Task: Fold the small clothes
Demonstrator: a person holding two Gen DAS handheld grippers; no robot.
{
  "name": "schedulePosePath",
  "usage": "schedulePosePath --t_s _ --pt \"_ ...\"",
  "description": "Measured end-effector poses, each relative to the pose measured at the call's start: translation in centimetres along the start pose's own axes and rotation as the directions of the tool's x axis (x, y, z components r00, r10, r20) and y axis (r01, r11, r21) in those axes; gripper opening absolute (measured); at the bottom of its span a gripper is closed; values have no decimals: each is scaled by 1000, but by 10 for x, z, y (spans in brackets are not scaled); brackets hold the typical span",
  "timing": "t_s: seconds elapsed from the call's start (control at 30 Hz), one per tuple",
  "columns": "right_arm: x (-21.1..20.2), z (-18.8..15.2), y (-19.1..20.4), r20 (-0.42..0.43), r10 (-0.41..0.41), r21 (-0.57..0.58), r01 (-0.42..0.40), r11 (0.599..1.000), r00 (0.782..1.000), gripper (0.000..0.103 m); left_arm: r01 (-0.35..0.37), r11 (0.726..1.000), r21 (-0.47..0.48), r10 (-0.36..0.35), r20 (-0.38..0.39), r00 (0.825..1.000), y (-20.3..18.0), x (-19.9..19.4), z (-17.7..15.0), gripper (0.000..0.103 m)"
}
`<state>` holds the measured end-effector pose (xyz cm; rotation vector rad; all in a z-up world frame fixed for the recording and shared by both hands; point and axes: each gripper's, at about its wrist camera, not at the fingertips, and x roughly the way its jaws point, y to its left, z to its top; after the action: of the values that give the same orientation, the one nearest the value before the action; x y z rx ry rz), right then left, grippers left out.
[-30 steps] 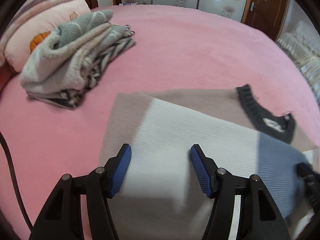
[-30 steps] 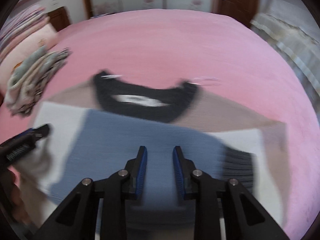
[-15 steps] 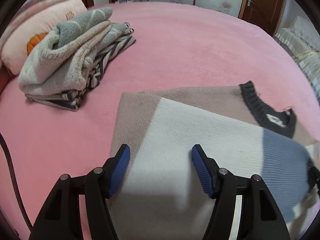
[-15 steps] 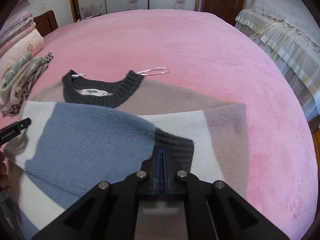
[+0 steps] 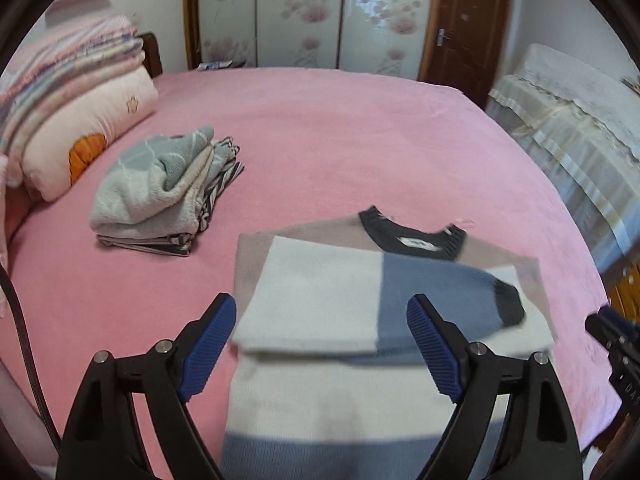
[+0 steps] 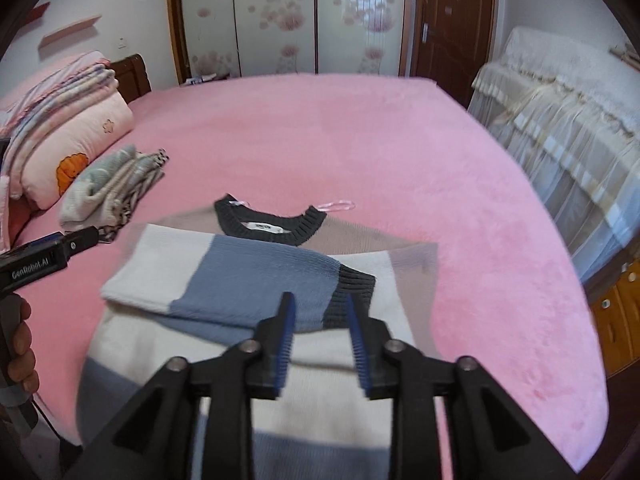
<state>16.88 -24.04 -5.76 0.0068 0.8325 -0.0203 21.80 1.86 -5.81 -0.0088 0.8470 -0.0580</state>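
Observation:
A small knit sweater (image 5: 320, 292) in cream, blue and beige blocks with a dark collar lies flat on the pink bed; it also shows in the right wrist view (image 6: 256, 272). One sleeve with a dark cuff (image 6: 352, 292) is folded across the chest. My left gripper (image 5: 322, 320) is open and empty above the sweater's lower left part. My right gripper (image 6: 320, 312) is partly open and empty, raised just above the folded sleeve's cuff. The left gripper also shows at the left edge of the right wrist view (image 6: 80, 240).
A stack of folded clothes (image 5: 160, 196) sits on the pink bed (image 5: 340, 132) at the left. Pillows and folded blankets (image 5: 72, 120) lie beyond it. A covered piece of furniture (image 5: 572, 128) stands right of the bed. Wardrobe doors and a brown door are behind.
Both grippers have lifted and pulled back from the sweater. My right gripper, shut over the sleeve cuff half a second ago, has opened and let it go; the sleeve now lies across the chest.

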Motion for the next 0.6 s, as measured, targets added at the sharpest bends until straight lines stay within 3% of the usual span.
schedulePosePath --t_s 0.27,0.6 --pt "-73 -30 16 56 28 11 -29 1000 998 33 7 1000 21 -8 18 1000 -1 -69 -46 87" --pt "-110 -90 14 62 24 33 -26 999 998 33 19 1000 -4 -18 36 999 14 -108 -116 87"
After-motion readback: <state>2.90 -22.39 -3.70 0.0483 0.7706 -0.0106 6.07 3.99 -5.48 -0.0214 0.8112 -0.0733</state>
